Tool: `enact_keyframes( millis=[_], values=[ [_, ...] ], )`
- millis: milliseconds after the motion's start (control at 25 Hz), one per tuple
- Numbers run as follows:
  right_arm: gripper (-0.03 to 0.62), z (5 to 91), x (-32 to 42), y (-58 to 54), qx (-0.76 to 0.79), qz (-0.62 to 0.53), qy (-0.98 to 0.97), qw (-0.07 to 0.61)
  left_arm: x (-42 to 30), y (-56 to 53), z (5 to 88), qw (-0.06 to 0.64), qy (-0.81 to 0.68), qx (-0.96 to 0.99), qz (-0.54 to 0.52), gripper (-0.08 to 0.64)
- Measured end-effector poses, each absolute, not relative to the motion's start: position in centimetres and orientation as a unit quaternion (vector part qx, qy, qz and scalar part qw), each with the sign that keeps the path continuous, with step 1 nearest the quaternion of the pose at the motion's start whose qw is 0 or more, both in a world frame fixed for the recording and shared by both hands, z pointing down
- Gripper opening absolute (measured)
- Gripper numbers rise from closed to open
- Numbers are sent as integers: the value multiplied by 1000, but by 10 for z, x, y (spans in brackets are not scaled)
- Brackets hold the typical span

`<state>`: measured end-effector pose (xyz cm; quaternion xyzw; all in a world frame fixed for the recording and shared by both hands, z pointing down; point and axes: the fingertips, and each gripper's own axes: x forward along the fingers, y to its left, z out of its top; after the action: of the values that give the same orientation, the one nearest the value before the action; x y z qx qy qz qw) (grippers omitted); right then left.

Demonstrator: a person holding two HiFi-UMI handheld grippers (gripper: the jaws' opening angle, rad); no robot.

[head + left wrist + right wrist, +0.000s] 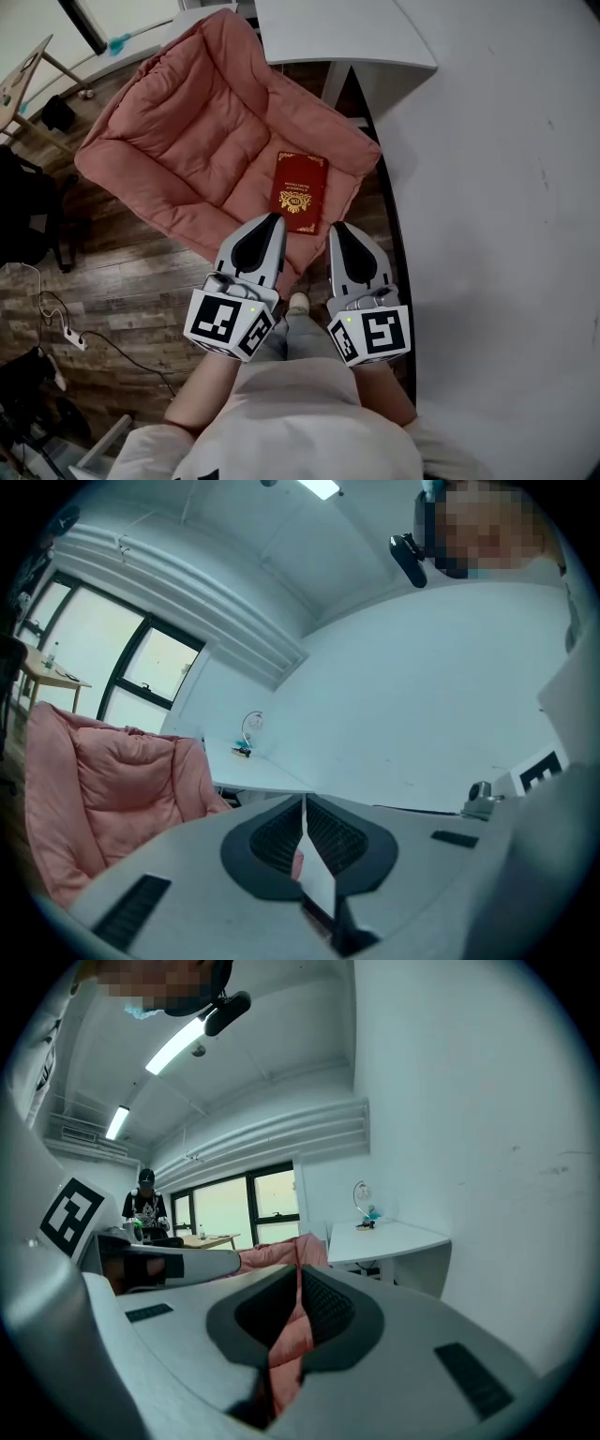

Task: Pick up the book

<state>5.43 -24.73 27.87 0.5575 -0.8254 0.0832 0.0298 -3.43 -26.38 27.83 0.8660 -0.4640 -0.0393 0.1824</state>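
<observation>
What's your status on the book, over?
Left gripper and right gripper shut, empty. Book flat on pink chair cushion, untouched, just ahead of both. Nothing covering it.

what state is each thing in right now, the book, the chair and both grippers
book: closed, lying flat with its cover up on the chair seat, not gripped
pink chair: nobody sitting in it, only the book on its cushion
left gripper: fingers shut, nothing between them
right gripper: fingers shut, nothing between them
</observation>
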Motion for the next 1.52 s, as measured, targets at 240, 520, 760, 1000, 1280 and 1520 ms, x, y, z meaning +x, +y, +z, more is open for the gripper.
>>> enact_keyframes(
  millis=[240, 520, 760, 1000, 1280, 1520],
  values=[
    [40, 317, 60, -273, 540, 107, -833, 52, -29, -286, 317, 207, -470, 857, -27, 51],
    [135, 373, 62, -294, 524, 139, -836, 82, -29, -306, 371, 226, -483, 846, -1, 202],
    [161, 422, 69, -304, 522, 167, -829, 108, -35, -319, 418, 256, -488, 834, 25, 239],
    [187, 457, 70, -313, 518, 183, -826, 128, -39, -330, 455, 272, -495, 825, 40, 244],
    [204, 492, 67, -325, 513, 196, -825, 134, -41, -338, 495, 290, -495, 817, 57, 259],
    [215, 524, 69, -334, 518, 209, -817, 143, -44, -347, 525, 302, -493, 813, 68, 264]
  ],
)
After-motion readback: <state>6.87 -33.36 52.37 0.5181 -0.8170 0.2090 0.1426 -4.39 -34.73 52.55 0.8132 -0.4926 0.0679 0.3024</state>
